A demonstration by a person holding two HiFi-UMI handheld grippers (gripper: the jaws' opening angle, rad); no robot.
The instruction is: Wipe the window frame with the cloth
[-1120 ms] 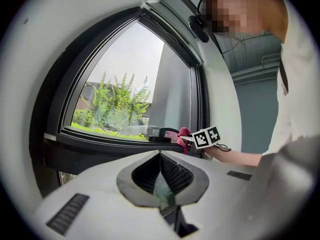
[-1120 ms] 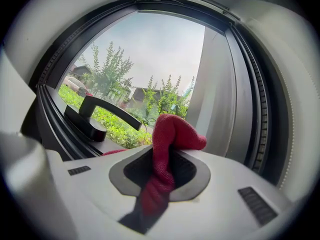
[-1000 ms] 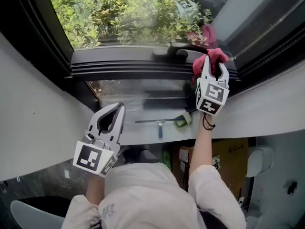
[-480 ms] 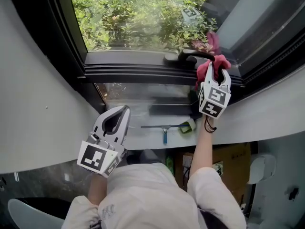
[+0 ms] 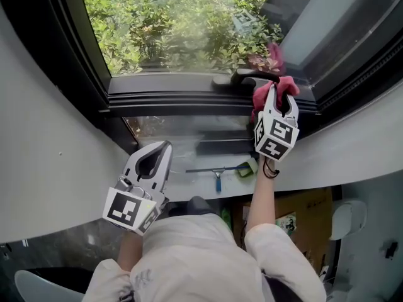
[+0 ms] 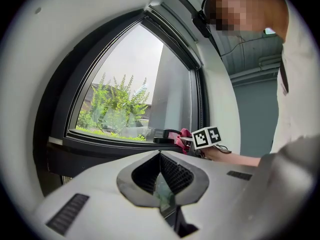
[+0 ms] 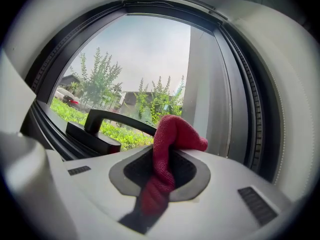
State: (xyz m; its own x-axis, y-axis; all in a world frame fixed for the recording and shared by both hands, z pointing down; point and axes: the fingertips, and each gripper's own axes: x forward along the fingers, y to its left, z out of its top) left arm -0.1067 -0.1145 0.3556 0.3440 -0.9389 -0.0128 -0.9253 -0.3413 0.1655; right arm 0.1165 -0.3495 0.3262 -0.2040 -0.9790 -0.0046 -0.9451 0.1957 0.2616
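Observation:
My right gripper (image 5: 278, 93) is shut on a red cloth (image 5: 284, 84) and holds it against the dark window frame (image 5: 170, 96) near the right corner. In the right gripper view the red cloth (image 7: 170, 139) bunches up out of the closed jaws of my right gripper (image 7: 167, 156), just right of the black window handle (image 7: 107, 121). My left gripper (image 5: 158, 151) hangs lower left, below the sill, shut with nothing in it. From the left gripper view, past my left gripper (image 6: 161, 170), the right gripper's marker cube (image 6: 206, 137) and the cloth (image 6: 185, 136) show at the frame.
A squeegee (image 5: 218, 171) with a blue handle and a green sponge (image 5: 245, 168) lie on the ledge below the window. White wall (image 5: 44, 162) closes in on the left. Boxes (image 5: 296, 216) stand on the floor under the ledge.
The right gripper and cloth have shifted slightly left along the frame. The left gripper has stayed about where it was.

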